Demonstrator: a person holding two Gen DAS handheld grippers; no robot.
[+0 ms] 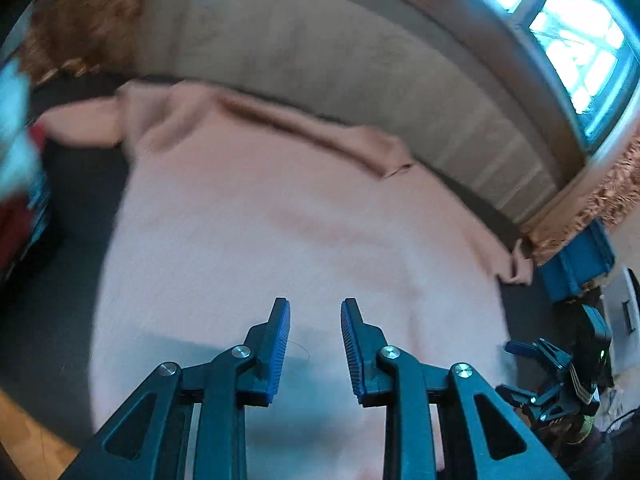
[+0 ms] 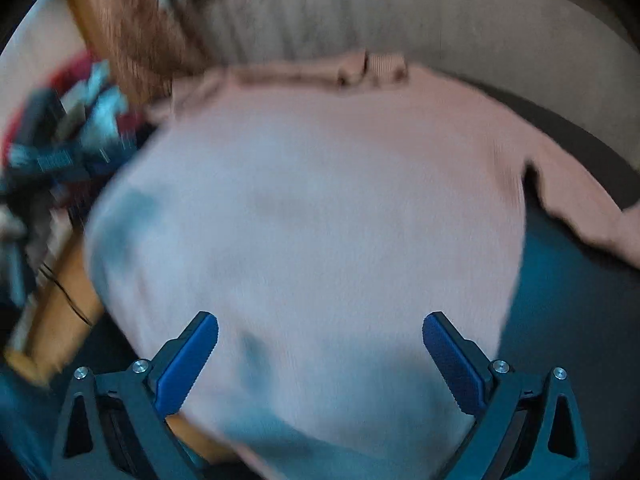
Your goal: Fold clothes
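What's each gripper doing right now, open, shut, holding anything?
Left gripper: open, narrow gap, empty, above the pink sweater.
Right gripper: wide open, empty, over the same sweater.

Daylight enters through a window (image 1: pixel 576 36) at the upper right of the left wrist view, blown out to white-blue glare, and gives both pictures a cool bluish cast. Motion blur smears both views, worst at the left edge of the right wrist view, so the sweater (image 1: pixel 280 216) shows no knit texture. Fisheye distortion bends the edges, corners are black, and soft shadows lie on the sweater near each gripper.
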